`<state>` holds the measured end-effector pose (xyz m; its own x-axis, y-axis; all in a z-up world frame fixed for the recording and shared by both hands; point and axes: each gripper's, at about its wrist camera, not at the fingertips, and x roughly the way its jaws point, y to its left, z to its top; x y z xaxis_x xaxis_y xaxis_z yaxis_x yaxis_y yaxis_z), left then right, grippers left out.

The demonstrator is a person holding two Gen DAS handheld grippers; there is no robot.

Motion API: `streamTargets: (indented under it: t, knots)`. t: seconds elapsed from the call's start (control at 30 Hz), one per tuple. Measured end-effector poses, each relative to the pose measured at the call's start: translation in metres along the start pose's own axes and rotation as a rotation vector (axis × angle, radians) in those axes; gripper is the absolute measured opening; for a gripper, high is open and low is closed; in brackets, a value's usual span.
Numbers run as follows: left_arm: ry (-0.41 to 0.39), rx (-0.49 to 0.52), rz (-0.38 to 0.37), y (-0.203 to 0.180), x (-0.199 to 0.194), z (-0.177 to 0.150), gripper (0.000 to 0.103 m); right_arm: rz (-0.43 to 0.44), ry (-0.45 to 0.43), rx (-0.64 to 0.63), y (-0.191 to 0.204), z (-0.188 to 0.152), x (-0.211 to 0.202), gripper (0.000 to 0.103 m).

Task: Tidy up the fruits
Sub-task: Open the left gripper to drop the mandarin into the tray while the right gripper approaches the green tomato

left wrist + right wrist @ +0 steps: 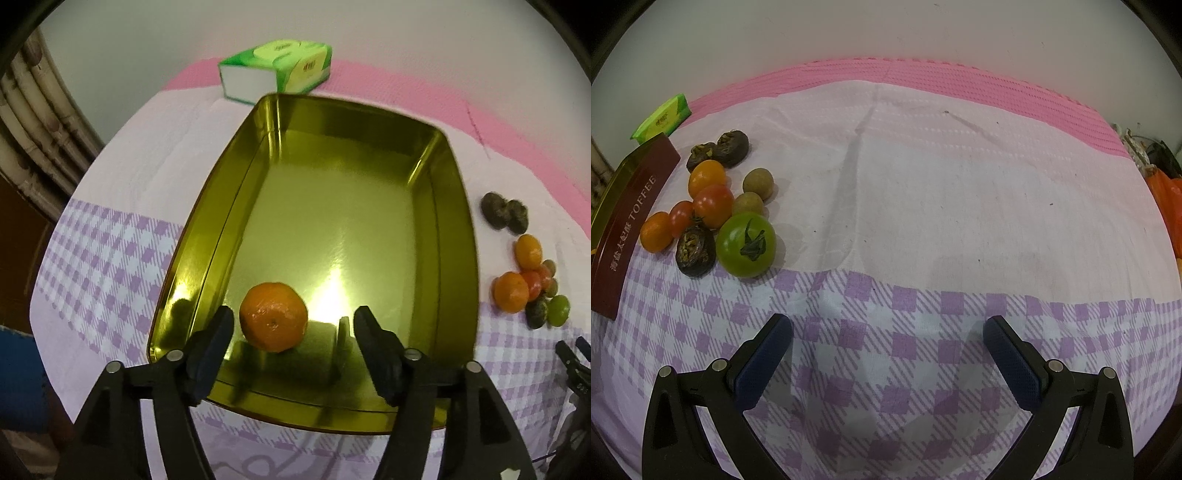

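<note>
Your left gripper (293, 319): jaws spread wide, nothing pinched. It hangs over the near end of the gold tin (460, 206). One orange (273, 316) sits on the tin floor between the open fingers, closer to the left-hand pad; whether it touches that pad can't be told from this view.

Your right gripper (888, 326): jaws also spread, empty, w/ only checked cloth (923, 206) beneath and ahead.

Outward from the right jaws, the loose fruit pile lies at approx 10 o'clock, well apart from the tips. Nearest item is the green tomato (746, 244), stem up, w/ a dark wrinkled fruit (695, 252) touching it on the tin side. Behind: red tomatoes (713, 206), small oranges (706, 176), two tan round fruits (758, 182), more dark ones (733, 144) at the far end. The pile runs lengthwise alongside the tin's red TOFFEE wall (631, 221), just beside it.

Judgement: one fruit is in the tin, the rest not yet. The right hand is the nearer one to the pile; the next pick calls for a swing toward 10 o'clock, green tomato first. Round fruit, no long axis to align on.

Tissue pack (277, 68) at 12 o'clock beyond the tin, not involved.
</note>
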<state>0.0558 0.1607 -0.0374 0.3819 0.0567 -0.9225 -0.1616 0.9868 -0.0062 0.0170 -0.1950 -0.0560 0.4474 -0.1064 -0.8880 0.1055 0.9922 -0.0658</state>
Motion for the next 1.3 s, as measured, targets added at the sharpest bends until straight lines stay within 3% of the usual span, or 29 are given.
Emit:
streamTargets:
  t: [0.37,0.6,0.77,1.3]
  knots:
    - [-0.067,0.03,0.012,0.0,-0.017,-0.004,0.073,0.018,0.018,-0.05,0.012,0.0,-0.002,0.103]
    - [-0.081,0.016,0.01,0.001,-0.02,-0.003,0.076,0.056,-0.043,-0.133,0.039,-0.001,-0.023,0.101]
    - [-0.095,0.009,0.013,0.002,-0.025,-0.003,0.079,0.095,-0.048,-0.154,0.046,0.002,-0.029,0.087]
    - [-0.104,-0.025,0.012,0.013,-0.033,-0.008,0.082,0.11,-0.002,-0.163,0.055,0.019,-0.014,0.066]
